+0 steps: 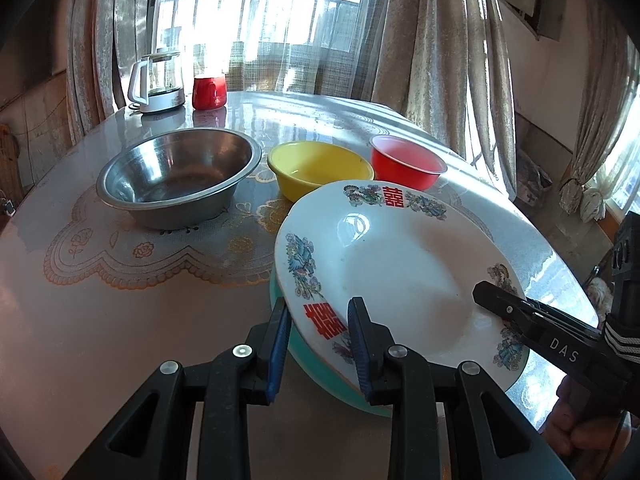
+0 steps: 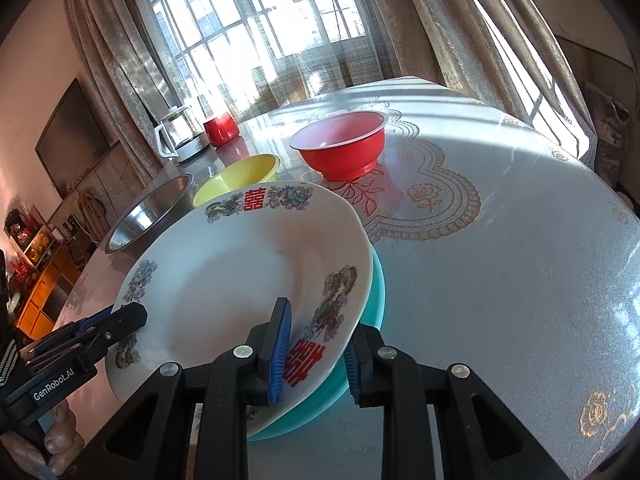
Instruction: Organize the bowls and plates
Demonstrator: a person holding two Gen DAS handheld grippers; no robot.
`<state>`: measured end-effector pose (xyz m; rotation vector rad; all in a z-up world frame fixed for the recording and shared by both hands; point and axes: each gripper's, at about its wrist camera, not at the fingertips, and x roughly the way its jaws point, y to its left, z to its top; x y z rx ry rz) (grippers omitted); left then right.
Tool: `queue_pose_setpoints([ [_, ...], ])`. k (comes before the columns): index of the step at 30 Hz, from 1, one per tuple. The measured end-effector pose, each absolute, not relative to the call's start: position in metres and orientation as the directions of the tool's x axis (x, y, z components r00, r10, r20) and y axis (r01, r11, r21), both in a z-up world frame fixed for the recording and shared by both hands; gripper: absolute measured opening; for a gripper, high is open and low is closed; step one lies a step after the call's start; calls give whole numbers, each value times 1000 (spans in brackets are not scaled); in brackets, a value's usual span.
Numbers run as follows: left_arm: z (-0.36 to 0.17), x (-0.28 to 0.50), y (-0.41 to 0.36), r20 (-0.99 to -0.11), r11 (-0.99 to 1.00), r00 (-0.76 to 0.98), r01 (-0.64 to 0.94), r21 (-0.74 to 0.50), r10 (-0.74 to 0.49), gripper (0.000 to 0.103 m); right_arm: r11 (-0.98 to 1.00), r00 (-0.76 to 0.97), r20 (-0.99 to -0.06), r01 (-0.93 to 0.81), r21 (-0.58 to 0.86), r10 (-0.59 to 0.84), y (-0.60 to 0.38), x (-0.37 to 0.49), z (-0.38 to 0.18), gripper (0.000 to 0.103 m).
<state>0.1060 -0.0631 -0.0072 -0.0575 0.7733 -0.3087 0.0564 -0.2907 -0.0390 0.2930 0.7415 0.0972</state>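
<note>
1. Two plates are stacked near the front edge: a white porcelain plate with red characters and painted birds (image 1: 400, 264) tilts on a teal plate (image 1: 320, 372) beneath it.
2. Three bowls stand in a row beyond: a steel bowl (image 1: 176, 180) on the left, a yellow plastic bowl (image 1: 316, 170) in the middle, a red plastic bowl (image 1: 406, 162) on the right.
3. The left hand-held gripper (image 1: 318, 344) is clamped narrowly on the white plate's near-left rim; the right hand-held gripper (image 2: 318, 356) pinches its near-right rim.
4. The glossy, lace-patterned surface (image 2: 500, 260) lies open to the right.
5. A glass kettle (image 1: 158, 80) and a red mug (image 1: 209, 91) stand at the far-left edge.
</note>
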Motion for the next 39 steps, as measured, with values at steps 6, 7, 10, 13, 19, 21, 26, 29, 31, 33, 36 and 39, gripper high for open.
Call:
queue_pose_setpoints([
  [6, -4, 101, -63, -673, 956, 681, 250, -156, -288, 30, 955, 725, -660, 12, 297, 197, -288, 53, -39, 27],
  [7, -3, 100, -62, -670, 956, 685, 247, -155, -286, 30, 955, 725, -661, 12, 296, 195, -288, 52, -38, 27],
  [10, 1, 96, -60, -659, 956, 695, 248, -156, -288, 30, 955, 726, -660, 10, 295, 196, -288, 48, -37, 28],
  [13, 3, 94, -57, -652, 956, 700, 245, -162, -290, 30, 955, 727, -659, 14, 298, 195, -289, 45, -36, 31],
  [19, 4, 90, -48, -645, 956, 705, 232, -182, -293, 30, 950, 731, -654, 26, 312, 195, -292, 39, -34, 31],
  [21, 4, 88, -44, -644, 956, 707, 225, -188, -293, 30, 948, 730, -655, 31, 317, 195, -293, 38, -33, 32],
  [26, 7, 84, -32, -636, 955, 714, 207, -211, -295, 30, 938, 737, -647, 49, 342, 198, -298, 35, -31, 32],
  [29, 8, 84, -24, -632, 956, 718, 194, -222, -292, 30, 935, 745, -639, 61, 349, 190, -303, 31, -28, 34],
  [31, 7, 84, -18, -632, 956, 719, 184, -229, -289, 30, 933, 750, -636, 74, 353, 181, -307, 30, -25, 35],
  [33, 5, 86, -13, -636, 956, 717, 172, -236, -286, 32, 929, 753, -634, 85, 359, 176, -309, 30, -23, 35],
  [36, -2, 87, -4, -648, 955, 706, 155, -251, -285, 36, 928, 760, -628, 94, 362, 168, -310, 29, -19, 36],
  [39, -10, 89, 8, -663, 953, 693, 127, -274, -283, 40, 925, 766, -620, 93, 368, 170, -309, 30, -15, 39],
])
